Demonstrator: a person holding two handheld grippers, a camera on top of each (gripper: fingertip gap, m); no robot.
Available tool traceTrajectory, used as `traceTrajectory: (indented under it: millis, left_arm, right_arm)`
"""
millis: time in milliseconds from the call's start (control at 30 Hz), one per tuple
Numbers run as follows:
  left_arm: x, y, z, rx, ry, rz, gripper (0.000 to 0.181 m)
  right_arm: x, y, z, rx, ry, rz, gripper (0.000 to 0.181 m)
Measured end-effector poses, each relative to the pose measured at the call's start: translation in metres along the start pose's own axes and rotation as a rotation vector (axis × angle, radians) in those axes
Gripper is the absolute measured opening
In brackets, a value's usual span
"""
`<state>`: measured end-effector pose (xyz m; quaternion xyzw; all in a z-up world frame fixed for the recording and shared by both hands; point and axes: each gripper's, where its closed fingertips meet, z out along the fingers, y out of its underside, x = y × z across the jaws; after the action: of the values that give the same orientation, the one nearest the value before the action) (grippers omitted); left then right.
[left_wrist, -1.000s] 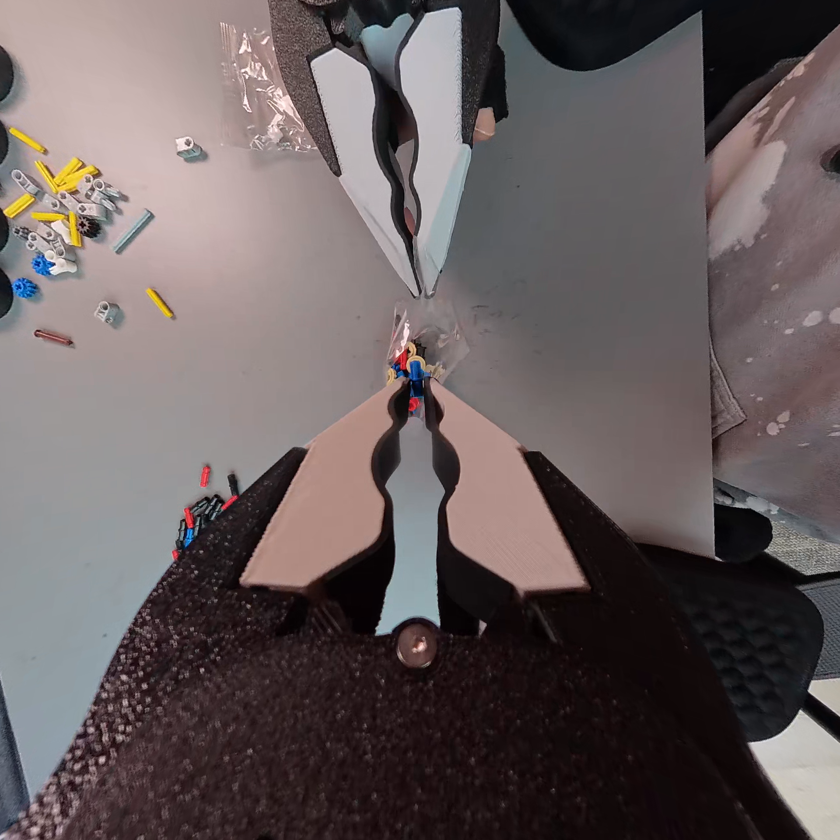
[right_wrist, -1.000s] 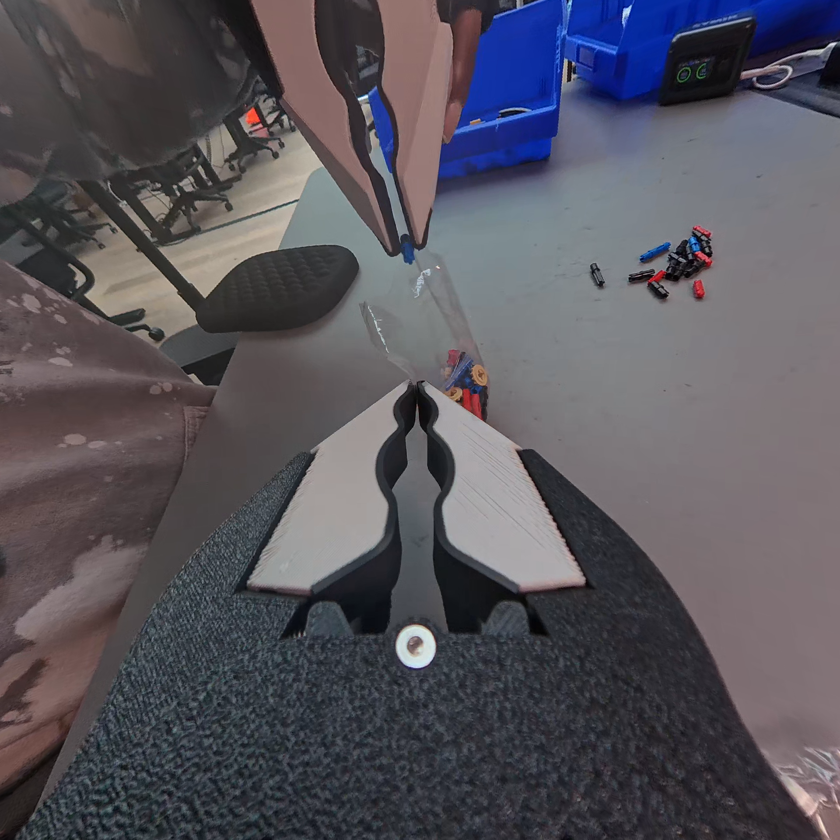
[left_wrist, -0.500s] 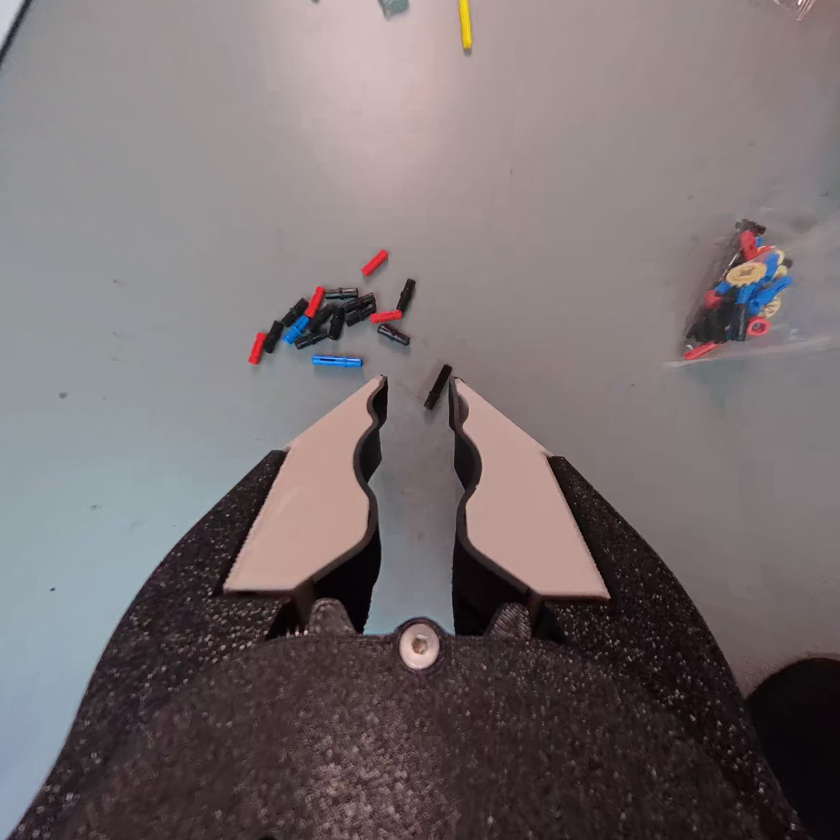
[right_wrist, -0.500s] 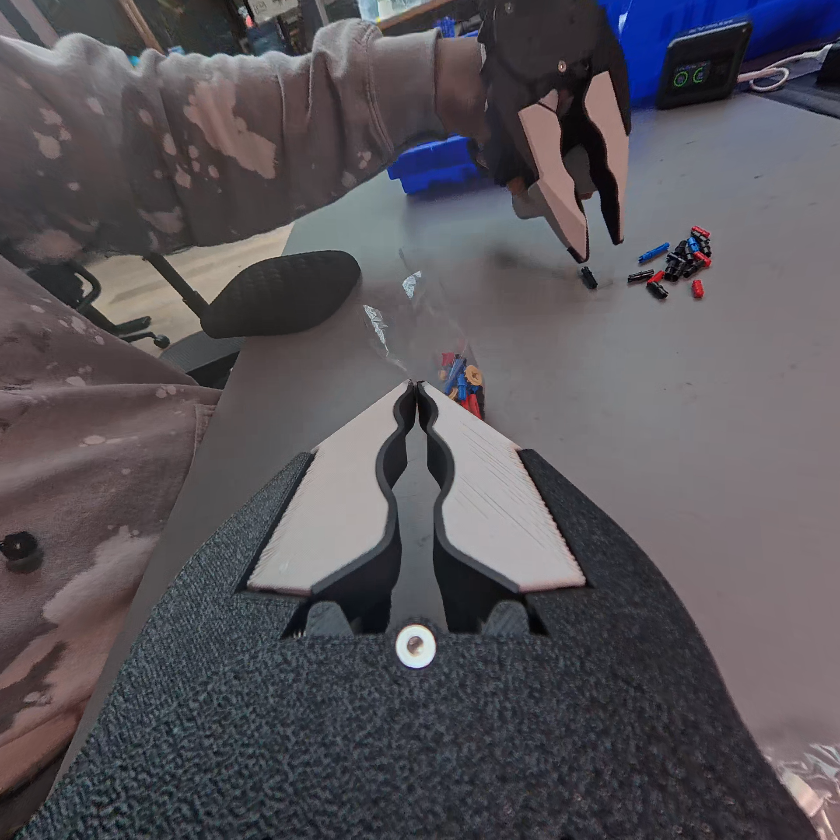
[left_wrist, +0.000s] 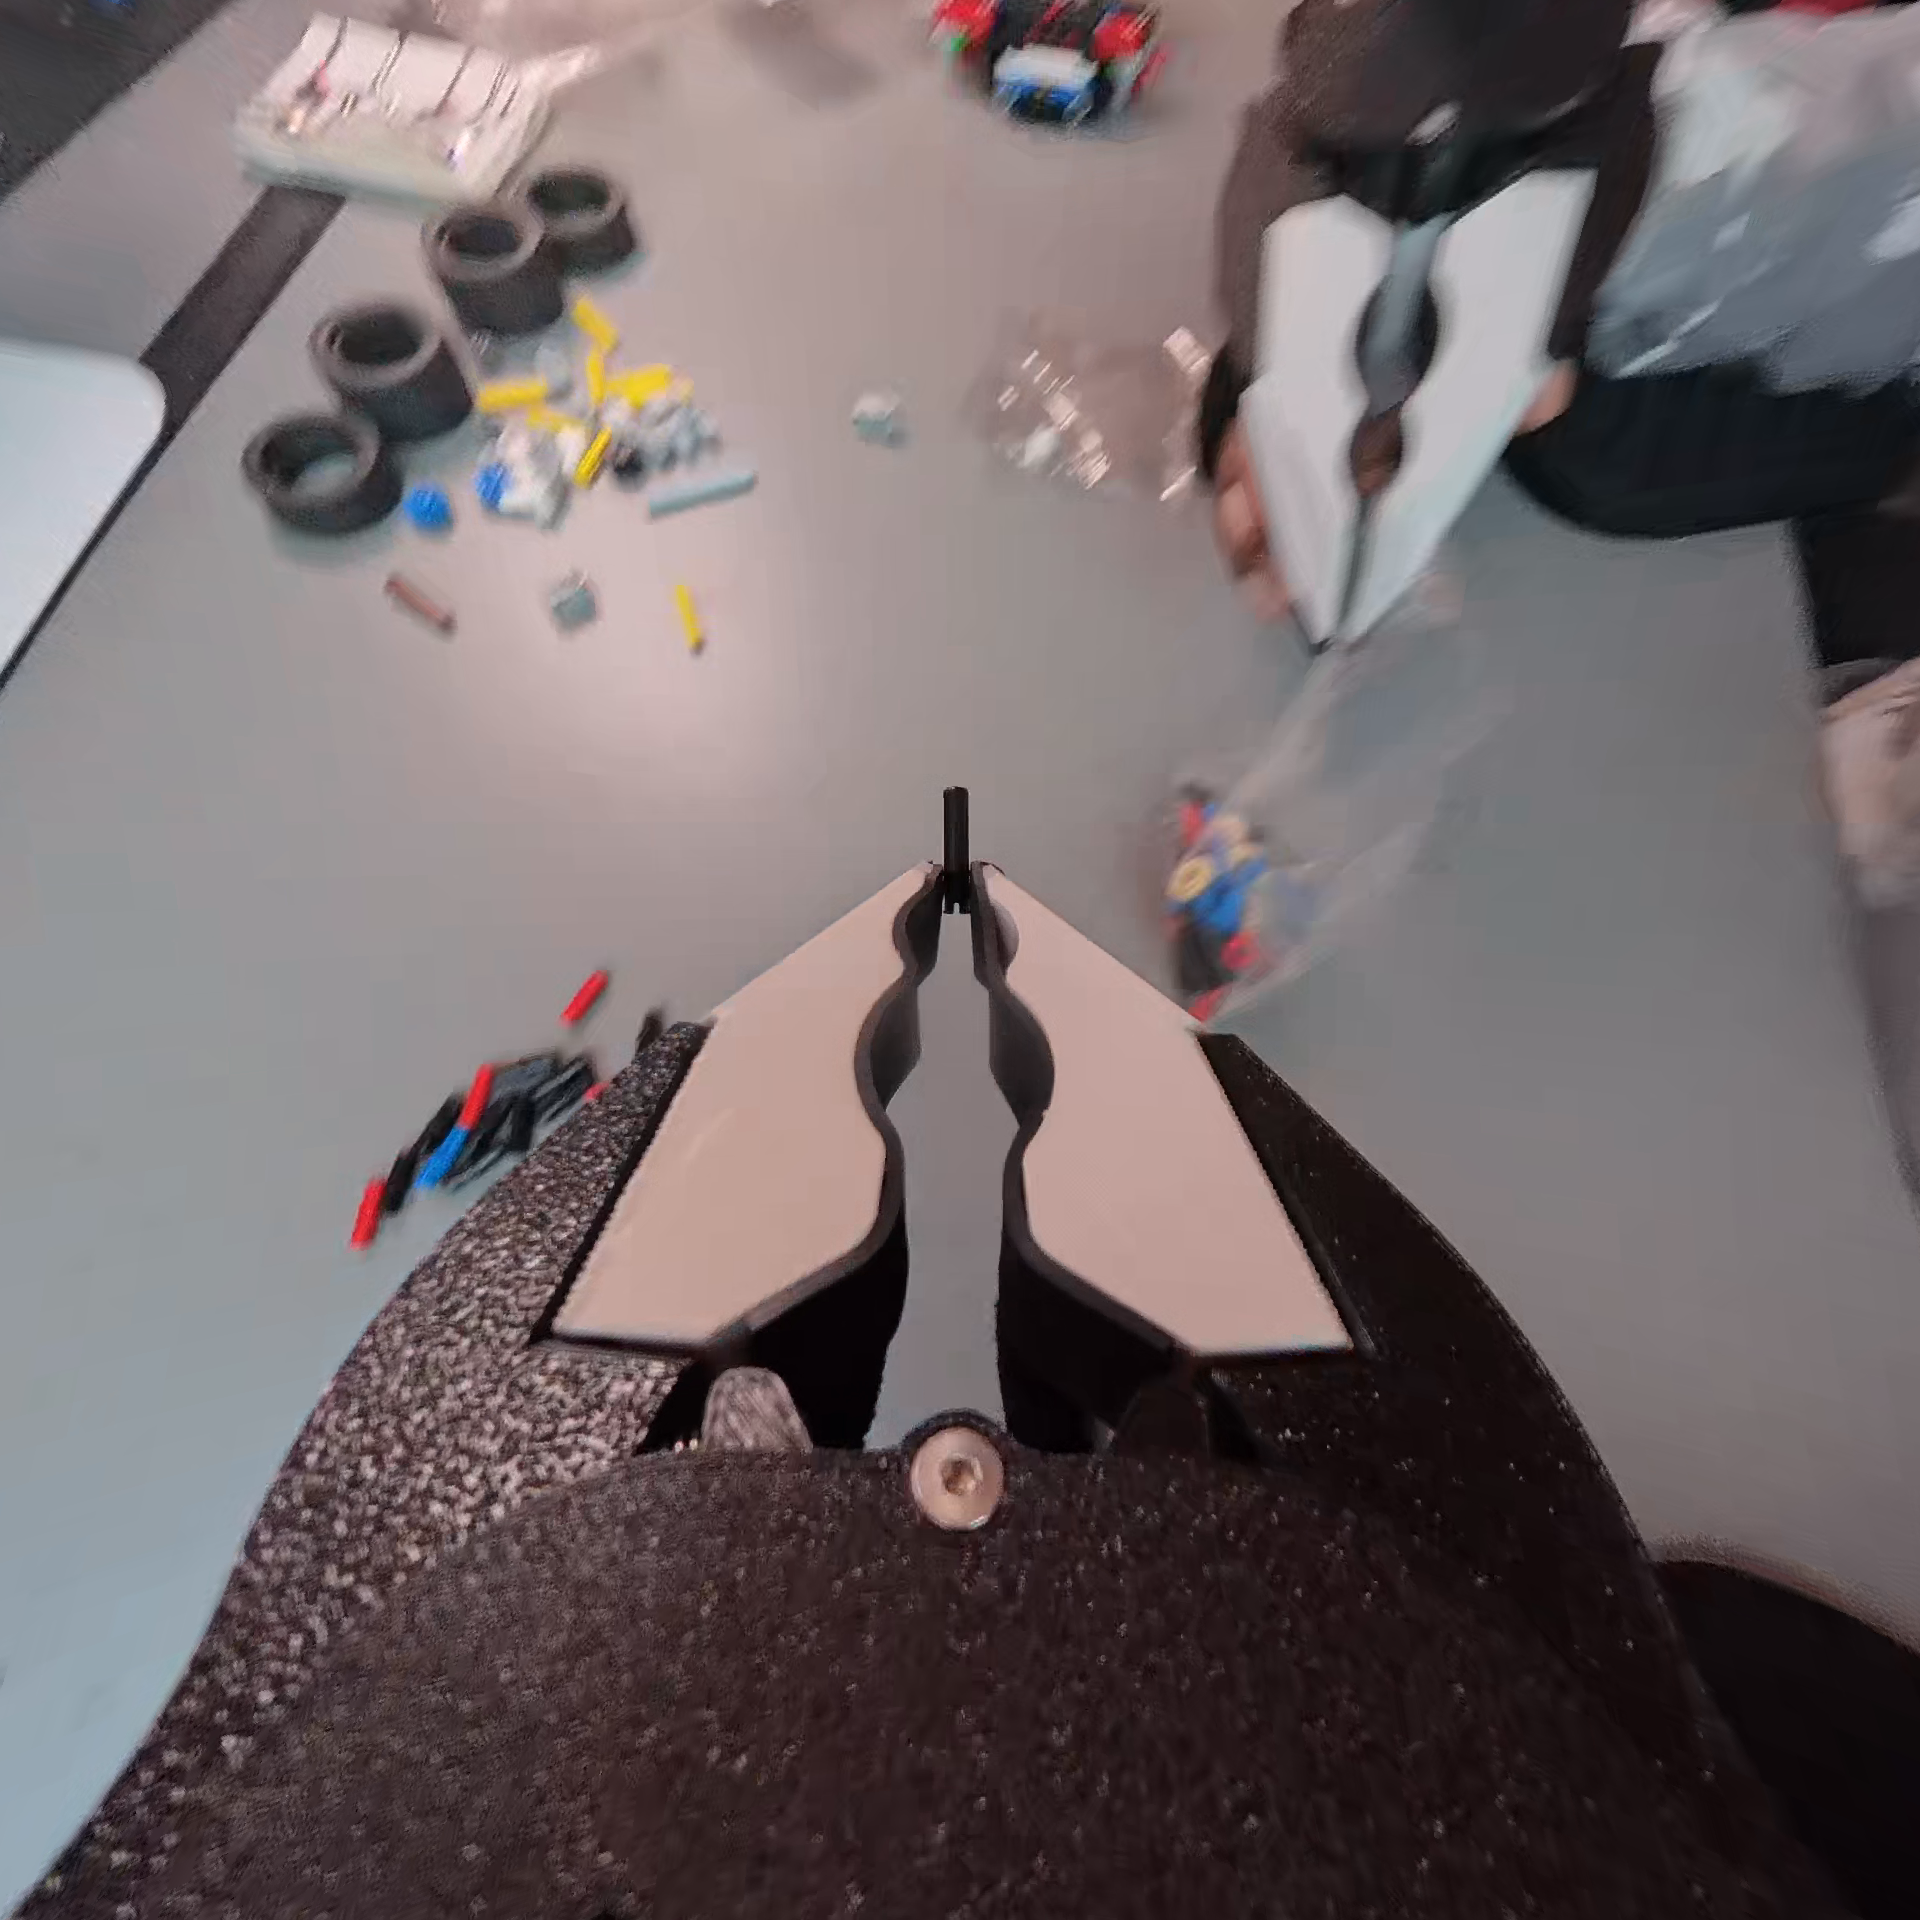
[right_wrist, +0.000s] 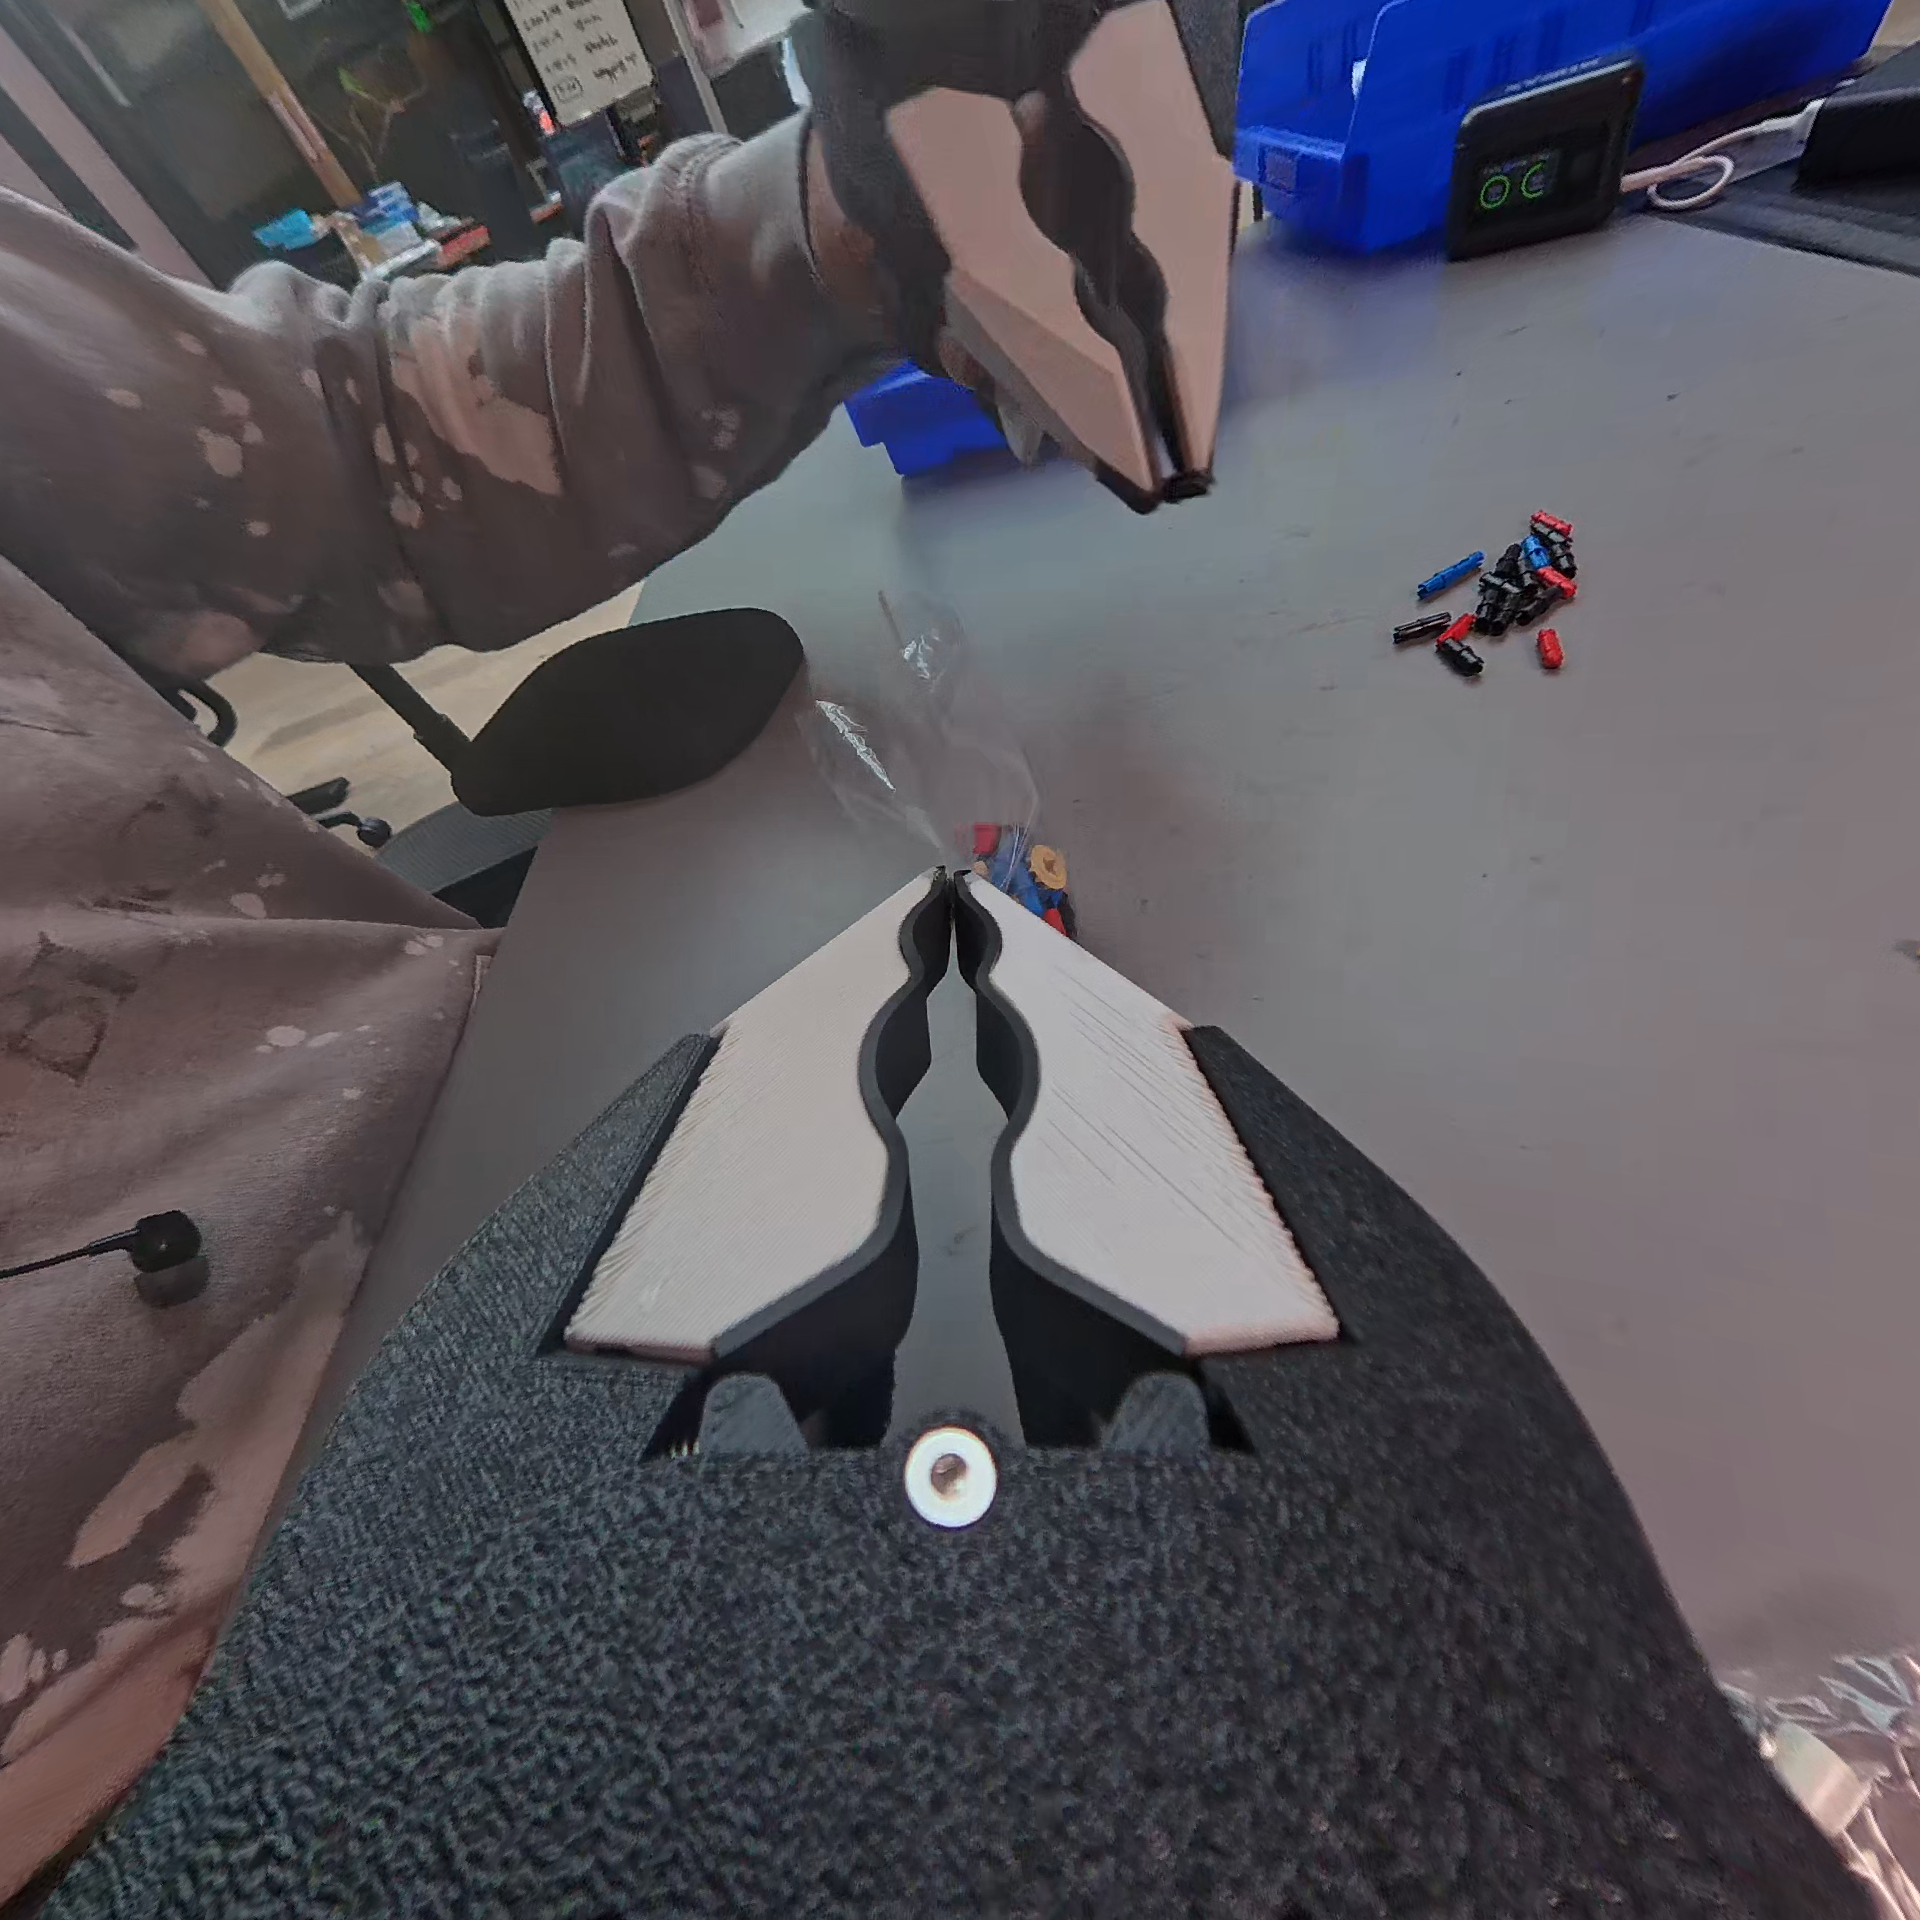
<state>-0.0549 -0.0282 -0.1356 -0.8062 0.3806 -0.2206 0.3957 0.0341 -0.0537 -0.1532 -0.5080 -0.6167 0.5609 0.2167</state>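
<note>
Big grey tabletop (right_wrist: 1455, 935) has a clear plastic bag of small colourful building pieces (right_wrist: 1013, 873) on it, and the right gripper (right_wrist: 952, 878) is clamped tight on that bag's edge. Off to the side sits a little heap of black, red and blue connector pins (right_wrist: 1507, 592). The left gripper (left_wrist: 954, 871), up off the table, pinches one short black pin (left_wrist: 954, 831) at its tips, sticking straight out.

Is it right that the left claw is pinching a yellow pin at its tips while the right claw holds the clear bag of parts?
Not quite. The left wrist view shows the left claw pinching a black pin, not a yellow one. The rest holds: the right claw is shut on the clear bag of parts.
</note>
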Motion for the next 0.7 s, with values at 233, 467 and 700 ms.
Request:
traceTrajectory:
  millis: [233, 467, 700]
  left_arm:
    - [0.071, -0.016, 0.018, -0.135, 0.103, 0.179, 0.005]
    - [0.044, -0.021, 0.003, 0.002, 0.006, 0.097, 0.016]
    - [-0.092, 0.082, -0.011, -0.155, -0.395, -0.197, 0.023]
  right_arm:
    - [0.001, -0.001, 0.0, 0.004, 0.0, 0.008, 0.0]
    - [0.001, -0.001, 0.0, 0.004, -0.003, 0.013, 0.0]
    - [0.0, 0.0, 0.0, 0.003, -0.005, 0.012, 0.0]
